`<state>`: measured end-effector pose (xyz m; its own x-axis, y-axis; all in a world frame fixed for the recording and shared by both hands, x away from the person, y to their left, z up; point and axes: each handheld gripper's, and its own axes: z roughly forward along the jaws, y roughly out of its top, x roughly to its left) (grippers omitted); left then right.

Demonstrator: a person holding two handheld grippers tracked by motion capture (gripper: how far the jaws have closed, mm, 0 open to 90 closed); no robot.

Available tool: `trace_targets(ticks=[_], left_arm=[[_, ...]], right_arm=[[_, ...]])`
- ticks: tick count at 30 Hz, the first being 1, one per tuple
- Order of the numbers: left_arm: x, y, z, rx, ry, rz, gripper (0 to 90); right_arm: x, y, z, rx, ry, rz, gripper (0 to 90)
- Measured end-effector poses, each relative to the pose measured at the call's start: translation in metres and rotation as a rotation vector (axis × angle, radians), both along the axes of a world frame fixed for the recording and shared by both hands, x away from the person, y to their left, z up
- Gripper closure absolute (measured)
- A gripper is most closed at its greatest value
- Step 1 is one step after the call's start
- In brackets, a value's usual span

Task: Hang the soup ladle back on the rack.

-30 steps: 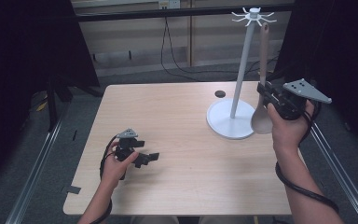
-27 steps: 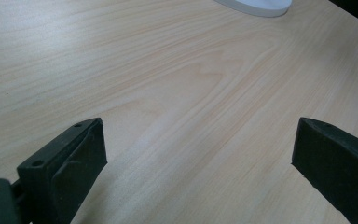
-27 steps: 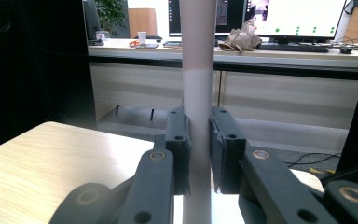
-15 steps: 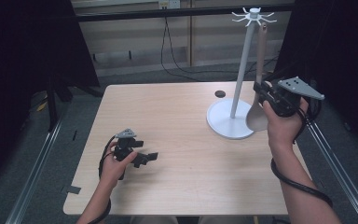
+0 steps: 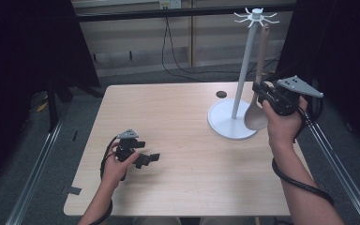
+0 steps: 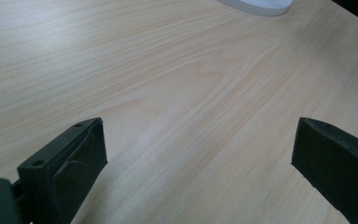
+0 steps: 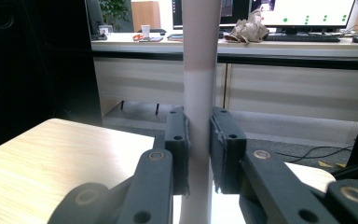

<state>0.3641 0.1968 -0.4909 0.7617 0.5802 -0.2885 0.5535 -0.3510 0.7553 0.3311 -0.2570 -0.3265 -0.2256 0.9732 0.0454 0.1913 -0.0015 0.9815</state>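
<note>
From above we saw the left gripper [image 5: 138, 152] low over the surface [image 5: 178, 140], near its front left part. Only the left gripper view let us see that its jaws stood wide apart with nothing between them. Bare wood lay all around it, so it had lots of room. A white stand [image 5: 234, 123] stood near the right edge, with a small dark disc [image 5: 221, 94] just behind its base. The right gripper [image 5: 262, 92] held a long spoon [image 5: 257, 115] beside the pole. In the right gripper view the jaws pressed tight on the spoon's handle. The spoon's top was up by the hooks [image 5: 256, 16]. The right gripper was close to the right edge.
</note>
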Motion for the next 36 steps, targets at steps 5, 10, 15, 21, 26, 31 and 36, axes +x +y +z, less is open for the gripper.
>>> trace_targets(ticks=[5,10,15,21,26,31,36], left_arm=[[0.0,-0.003,-0.001,0.004,0.0,-0.012,2.9],[0.001,-0.001,0.001,0.001,-0.003,-0.004,2.9],[0.001,-0.002,0.001,0.0,-0.004,-0.008,2.9],[0.001,0.0,0.001,-0.004,-0.004,-0.005,2.9],[0.002,0.001,0.001,-0.003,0.0,-0.003,2.9],[0.002,0.001,0.001,-0.004,-0.004,-0.006,2.9],[0.002,0.001,0.002,0.0,-0.004,-0.004,2.9]], right_arm=[[0.004,0.001,0.001,0.004,0.005,0.005,78.5],[0.007,0.002,0.0,0.005,0.018,0.011,77.9],[0.01,0.006,0.001,0.005,0.03,0.021,77.3],[0.014,0.01,0.0,0.007,0.04,0.025,76.2],[0.015,0.01,-0.003,0.007,0.05,0.029,76.3],[0.016,0.01,-0.004,0.009,0.052,0.031,76.2],[0.013,0.009,-0.004,-0.005,0.059,0.039,70.4]])
